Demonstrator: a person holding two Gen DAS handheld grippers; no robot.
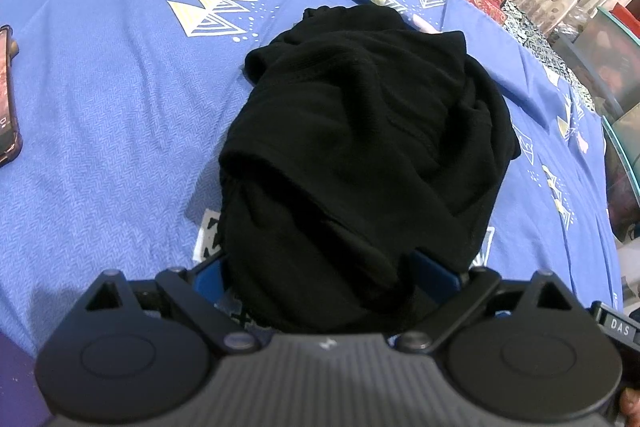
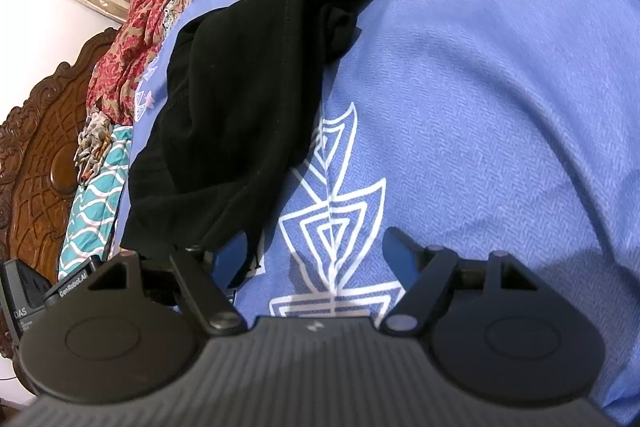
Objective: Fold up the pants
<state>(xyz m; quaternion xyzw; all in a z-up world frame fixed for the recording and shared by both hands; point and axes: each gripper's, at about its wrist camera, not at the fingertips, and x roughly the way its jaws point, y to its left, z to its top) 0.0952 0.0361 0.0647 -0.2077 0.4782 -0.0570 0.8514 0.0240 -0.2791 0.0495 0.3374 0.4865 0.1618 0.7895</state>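
Pants [image 1: 360,147], one pair, bunched over spread left gripper [image 1: 320,267]; right gripper [image 2: 316,255] spread, empty.

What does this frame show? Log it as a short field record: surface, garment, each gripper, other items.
surface: blue bedsheet with white triangle prints
garment: black pants, bunched in a heap, not laid flat
left gripper: fingers wide apart, pants cloth lying between them; grip cannot be told
right gripper: open, nothing between the fingers, pants beside its left finger
other items: phone at the sheet's edge; carved wooden headboard
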